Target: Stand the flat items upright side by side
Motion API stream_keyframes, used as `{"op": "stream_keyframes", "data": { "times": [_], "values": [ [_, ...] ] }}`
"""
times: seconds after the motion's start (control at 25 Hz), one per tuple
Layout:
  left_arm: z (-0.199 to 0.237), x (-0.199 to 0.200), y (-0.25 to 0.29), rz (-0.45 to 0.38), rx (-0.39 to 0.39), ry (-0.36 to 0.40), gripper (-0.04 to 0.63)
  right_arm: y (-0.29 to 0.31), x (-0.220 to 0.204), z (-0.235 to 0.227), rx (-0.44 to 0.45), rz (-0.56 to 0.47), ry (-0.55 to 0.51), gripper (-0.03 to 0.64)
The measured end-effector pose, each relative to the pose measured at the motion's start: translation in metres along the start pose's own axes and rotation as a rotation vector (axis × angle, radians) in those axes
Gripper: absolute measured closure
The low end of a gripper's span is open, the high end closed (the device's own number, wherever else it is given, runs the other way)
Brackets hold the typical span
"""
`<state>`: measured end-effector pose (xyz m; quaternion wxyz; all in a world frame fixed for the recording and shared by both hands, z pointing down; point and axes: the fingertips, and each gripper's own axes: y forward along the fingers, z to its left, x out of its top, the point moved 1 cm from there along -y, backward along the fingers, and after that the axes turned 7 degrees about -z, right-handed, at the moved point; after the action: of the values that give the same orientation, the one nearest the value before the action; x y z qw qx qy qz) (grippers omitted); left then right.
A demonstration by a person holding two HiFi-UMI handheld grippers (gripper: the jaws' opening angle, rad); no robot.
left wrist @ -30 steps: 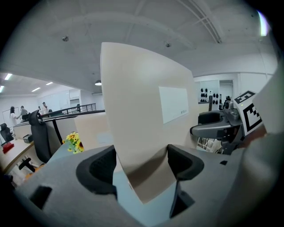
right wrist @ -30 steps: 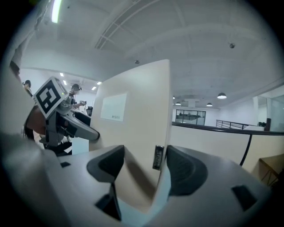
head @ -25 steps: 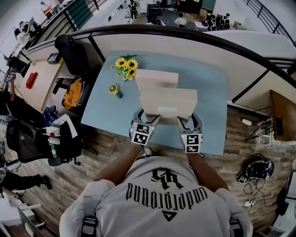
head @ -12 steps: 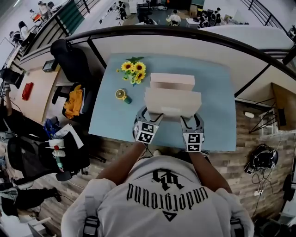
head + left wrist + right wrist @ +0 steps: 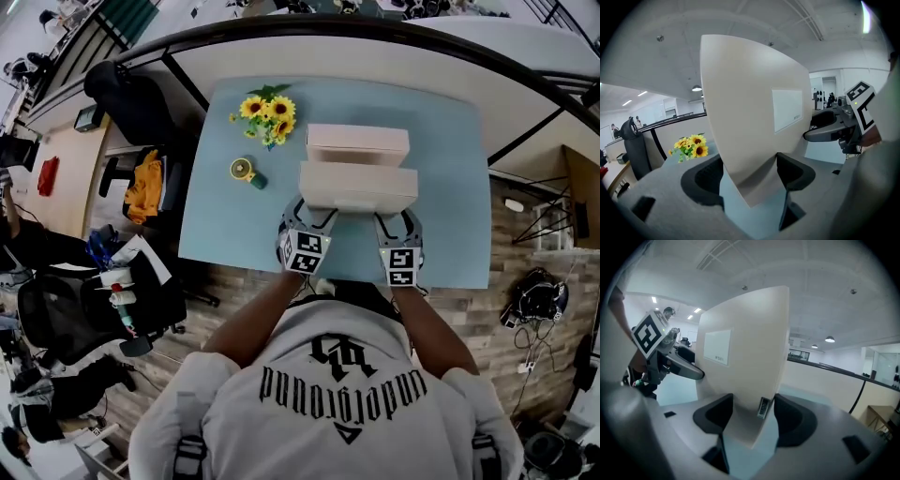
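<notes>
I hold a flat beige box [image 5: 358,187] by its two ends, long side across, low over the light blue table [image 5: 230,220]. My left gripper [image 5: 311,214] is shut on its left end, my right gripper [image 5: 391,217] on its right end. A second beige box [image 5: 357,143] stands upright just behind it. In the left gripper view the box [image 5: 754,108] fills the gap of the left gripper [image 5: 750,173]. In the right gripper view the box [image 5: 745,362] sits between the pads of the right gripper [image 5: 752,416], whose jaws have just closed a little. Whether the held box touches the table is hidden.
A bunch of sunflowers [image 5: 265,112] and a small yellow and green object [image 5: 244,172] sit on the table's left part. A black chair [image 5: 131,98] stands left of the table. A dark railing [image 5: 375,37] runs behind its far edge.
Both grippers have carried the box down and away from me, closer to the standing box. It now looks more upright and nearly parallel to that box.
</notes>
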<state>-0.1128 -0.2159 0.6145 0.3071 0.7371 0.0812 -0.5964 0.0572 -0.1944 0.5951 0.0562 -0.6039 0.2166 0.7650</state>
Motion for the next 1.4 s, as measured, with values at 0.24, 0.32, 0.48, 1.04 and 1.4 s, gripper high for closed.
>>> {"op": "stream_keyframes", "data": {
  "times": [0.24, 0.32, 0.48, 1.04, 1.4],
  "values": [
    [0.004, -0.015, 0.024, 0.032, 0.021, -0.004, 0.239, 0.028, -0.021, -0.011, 0.029, 0.041, 0.002, 0.341],
    [0.007, -0.018, 0.031, 0.037, 0.029, -0.007, 0.239, 0.037, -0.026, -0.014, 0.038, 0.046, 0.006, 0.341],
    [0.012, -0.022, 0.043, 0.044, 0.044, -0.012, 0.238, 0.050, -0.032, -0.018, 0.057, 0.058, 0.006, 0.341],
    [0.022, -0.037, 0.058, 0.047, 0.077, -0.004, 0.232, 0.068, -0.044, -0.018, 0.108, 0.075, -0.006, 0.353],
    [0.021, -0.036, 0.061, 0.026, 0.069, -0.004, 0.225, 0.070, -0.047, -0.023, 0.110, 0.078, 0.013, 0.344]
  ]
}}
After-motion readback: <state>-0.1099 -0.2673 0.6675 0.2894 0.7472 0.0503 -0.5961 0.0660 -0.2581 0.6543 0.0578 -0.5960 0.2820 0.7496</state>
